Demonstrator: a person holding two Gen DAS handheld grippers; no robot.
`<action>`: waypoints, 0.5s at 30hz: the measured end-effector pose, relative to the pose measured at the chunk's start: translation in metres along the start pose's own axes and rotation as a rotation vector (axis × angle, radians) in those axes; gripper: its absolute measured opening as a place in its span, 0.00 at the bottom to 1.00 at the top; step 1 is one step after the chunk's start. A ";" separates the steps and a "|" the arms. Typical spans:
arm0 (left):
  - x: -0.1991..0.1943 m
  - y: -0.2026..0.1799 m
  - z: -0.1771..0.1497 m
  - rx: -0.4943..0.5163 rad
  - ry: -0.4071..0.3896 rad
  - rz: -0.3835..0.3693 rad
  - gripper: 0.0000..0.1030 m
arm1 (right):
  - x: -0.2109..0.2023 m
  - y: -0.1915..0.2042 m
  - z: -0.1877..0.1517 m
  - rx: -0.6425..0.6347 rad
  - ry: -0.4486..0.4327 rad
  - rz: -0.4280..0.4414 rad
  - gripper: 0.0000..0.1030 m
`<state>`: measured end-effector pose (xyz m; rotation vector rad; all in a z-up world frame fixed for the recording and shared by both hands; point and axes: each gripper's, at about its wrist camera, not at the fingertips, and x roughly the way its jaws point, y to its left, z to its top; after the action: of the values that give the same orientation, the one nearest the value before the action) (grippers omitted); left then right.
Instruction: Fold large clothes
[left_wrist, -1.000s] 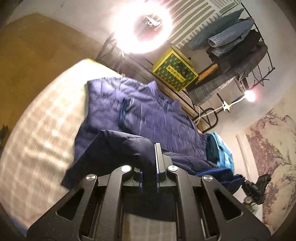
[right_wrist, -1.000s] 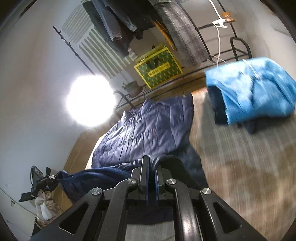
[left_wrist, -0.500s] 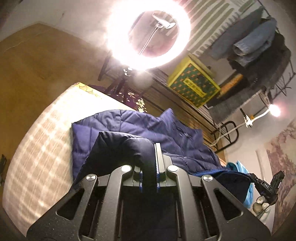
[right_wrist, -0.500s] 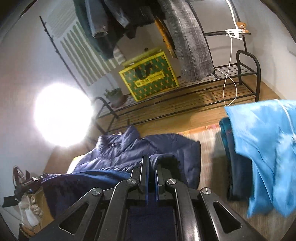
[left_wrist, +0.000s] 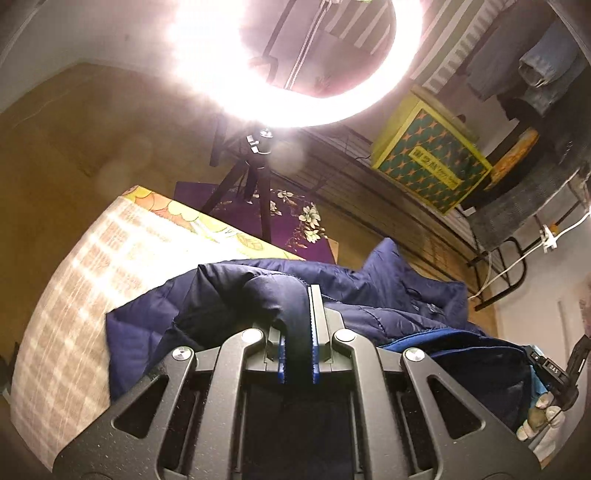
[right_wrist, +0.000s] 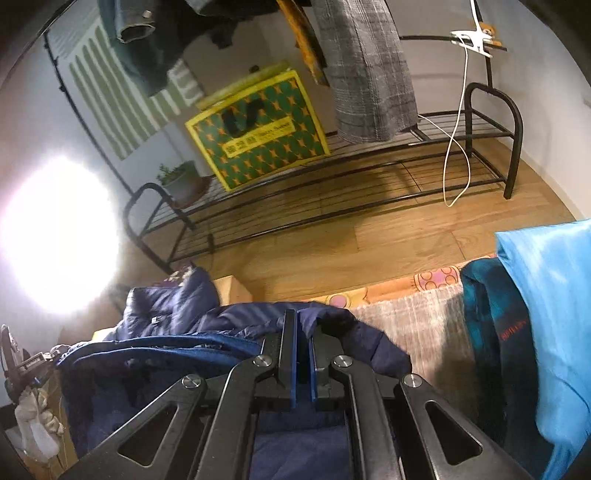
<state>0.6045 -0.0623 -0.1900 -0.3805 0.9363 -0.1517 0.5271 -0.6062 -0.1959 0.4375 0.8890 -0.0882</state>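
A navy quilted jacket (left_wrist: 388, 291) lies on the checked bed (left_wrist: 74, 302), its near part doubled over towards the far edge. My left gripper (left_wrist: 299, 295) is shut on a fold of the jacket's dark fabric, which bulges up between the fingers. In the right wrist view my right gripper (right_wrist: 301, 321) is shut on another fold of the same jacket (right_wrist: 173, 314), the cloth bunched around both fingers. The jacket's hem stretches between the two grippers. The other gripper shows at the edge of each view, held by a gloved hand (left_wrist: 543, 417).
A bright ring light (left_wrist: 295, 62) on a tripod stands just past the bed's far edge. Behind it runs a black metal rack (right_wrist: 332, 177) with a yellow-green box (right_wrist: 258, 129) and hanging clothes. A stack of light blue and teal clothes (right_wrist: 535, 332) sits on the bed at the right.
Both grippers have carried the jacket's near part forward over the rest of it, towards the far edge of the bed. Less of the spread jacket shows; the ring light and rack loom nearer.
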 end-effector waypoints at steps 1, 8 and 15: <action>0.007 -0.003 0.002 -0.001 0.001 0.012 0.07 | 0.005 0.000 0.001 0.000 0.002 -0.006 0.02; 0.038 -0.013 0.001 -0.002 0.012 0.073 0.08 | 0.037 -0.006 0.000 0.007 0.031 -0.045 0.02; 0.037 -0.006 0.001 -0.031 0.027 0.054 0.15 | 0.036 -0.002 0.002 -0.035 0.037 -0.020 0.19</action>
<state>0.6277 -0.0785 -0.2154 -0.3820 0.9753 -0.0929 0.5510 -0.6047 -0.2231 0.3986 0.9302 -0.0827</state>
